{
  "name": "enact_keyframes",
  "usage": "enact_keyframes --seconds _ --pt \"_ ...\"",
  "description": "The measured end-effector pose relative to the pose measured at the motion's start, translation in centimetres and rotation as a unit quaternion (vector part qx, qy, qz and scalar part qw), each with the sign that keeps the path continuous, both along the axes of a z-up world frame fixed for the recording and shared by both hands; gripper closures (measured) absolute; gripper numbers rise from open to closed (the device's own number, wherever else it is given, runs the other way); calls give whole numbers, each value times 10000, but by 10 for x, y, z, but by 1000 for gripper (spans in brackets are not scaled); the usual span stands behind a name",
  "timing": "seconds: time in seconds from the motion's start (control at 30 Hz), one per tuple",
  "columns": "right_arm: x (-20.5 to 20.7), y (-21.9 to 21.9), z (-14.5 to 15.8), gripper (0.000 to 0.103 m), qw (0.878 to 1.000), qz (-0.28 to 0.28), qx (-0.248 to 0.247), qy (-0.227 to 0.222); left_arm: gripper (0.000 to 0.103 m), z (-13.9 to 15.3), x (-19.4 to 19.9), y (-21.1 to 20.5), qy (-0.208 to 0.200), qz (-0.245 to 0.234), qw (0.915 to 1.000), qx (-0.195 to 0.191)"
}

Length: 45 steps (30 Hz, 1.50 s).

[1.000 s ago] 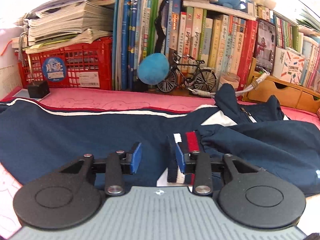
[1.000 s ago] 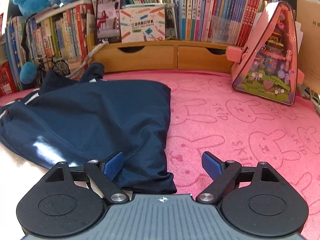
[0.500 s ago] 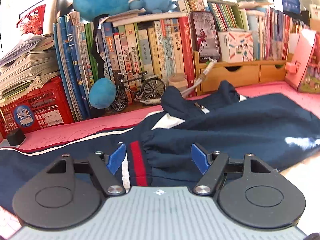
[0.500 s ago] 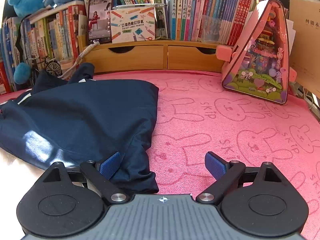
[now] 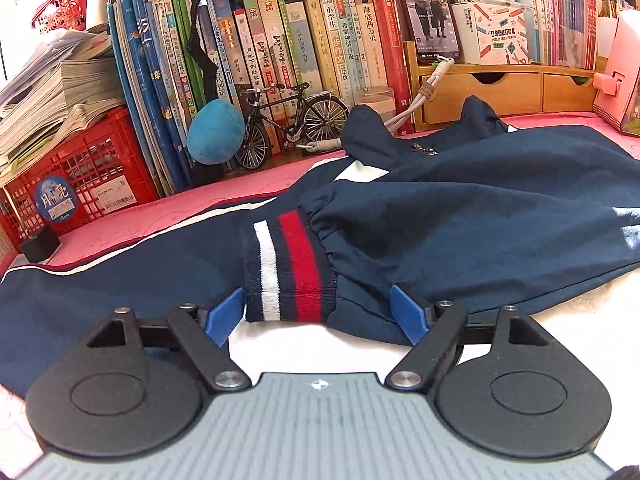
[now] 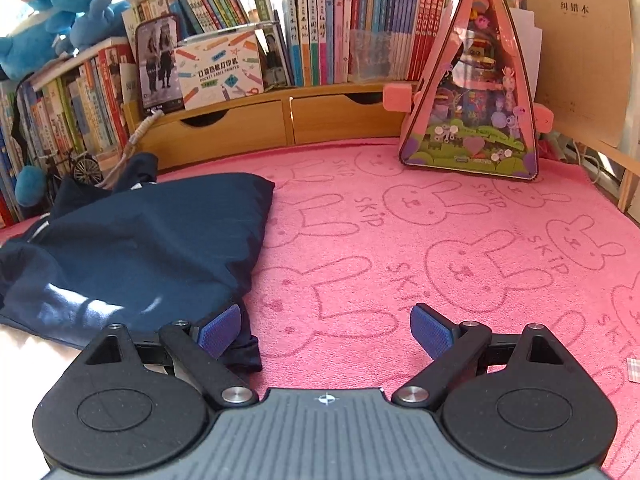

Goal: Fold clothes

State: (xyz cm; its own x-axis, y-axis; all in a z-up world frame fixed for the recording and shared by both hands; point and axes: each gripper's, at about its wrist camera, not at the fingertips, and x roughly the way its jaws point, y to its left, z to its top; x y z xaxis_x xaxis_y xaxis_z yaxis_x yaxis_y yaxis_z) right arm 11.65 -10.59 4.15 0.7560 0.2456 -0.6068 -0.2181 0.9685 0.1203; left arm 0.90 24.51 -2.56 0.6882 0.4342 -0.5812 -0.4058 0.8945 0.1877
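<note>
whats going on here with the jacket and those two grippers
A person is folding a navy jacket on a pink mat, with a gripper in each hand. The left gripper is opening; the striped cuff lies between its pads, no longer pinched. The right gripper is open at the jacket's right corner, holding nothing.

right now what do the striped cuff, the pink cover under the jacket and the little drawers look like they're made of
Striped cuff: ribbed knit, matte, with fine vertical ribs and gathered cloth above it.
Pink cover: looks like terry or plush fabric, fuzzy, with bunny outlines pressed in.
Drawers: light wood or bamboo, smooth, faint grain; veneer is possible.
</note>
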Motion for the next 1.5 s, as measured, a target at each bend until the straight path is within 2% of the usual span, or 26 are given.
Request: enact_keyframes --seconds 0.13,0.17,0.23,0.33,0.47,0.5,0.57,0.6,0.63,0.73,0.87,1.0,1.27,1.5 --pt "7 8 -10 7 9983 -109 -433 375 16 0 -1 9 -46 71 9996 -284" --pt "8 7 -9 7 9978 -162 -425 481 15 0 -2 11 -56 81 9994 -337" --pt "4 6 1 8 9987 -188 -289 386 15 0 -2 13 -68 96 9991 -402" --pt "-4 10 15 8 9998 -135 -108 135 15 0 -1 9 -41 95 9996 -278" --pt "-8 34 20 7 9989 361 -165 -255 15 0 -1 4 -8 96 9999 -112" --pt "-4 41 14 6 9983 474 -276 -181 14 0 -1 4 -7 100 9999 -99" --pt "9 56 -6 5 9960 454 -669 373 12 1 -1 4 -6 108 9999 -74" --pt "11 58 -10 1 9959 375 -676 466 12 1 -1 3 -5 112 9999 -61" --pt "10 59 -11 3 9964 292 -623 487 12 1 -1 3 -5 116 9999 -49" --pt "-9 65 9 5 9967 491 -636 151 12 4 -4 2 -16 115 9999 -40" --pt "-44 74 47 3 9920 976 -650 -463 12 20 -21 0 -134 11 9996 -262" --pt "-76 80 77 0 9849 1446 -517 -800 12 38 -55 3 -307 -17 9965 -778" --pt "-115 101 67 0 9816 1758 -539 -510 11 48 -132 -22 -387 152 9948 -933" --pt "-161 86 58 0 9820 1803 -433 -347 7 59 -189 -64 -603 162 9938 -914"
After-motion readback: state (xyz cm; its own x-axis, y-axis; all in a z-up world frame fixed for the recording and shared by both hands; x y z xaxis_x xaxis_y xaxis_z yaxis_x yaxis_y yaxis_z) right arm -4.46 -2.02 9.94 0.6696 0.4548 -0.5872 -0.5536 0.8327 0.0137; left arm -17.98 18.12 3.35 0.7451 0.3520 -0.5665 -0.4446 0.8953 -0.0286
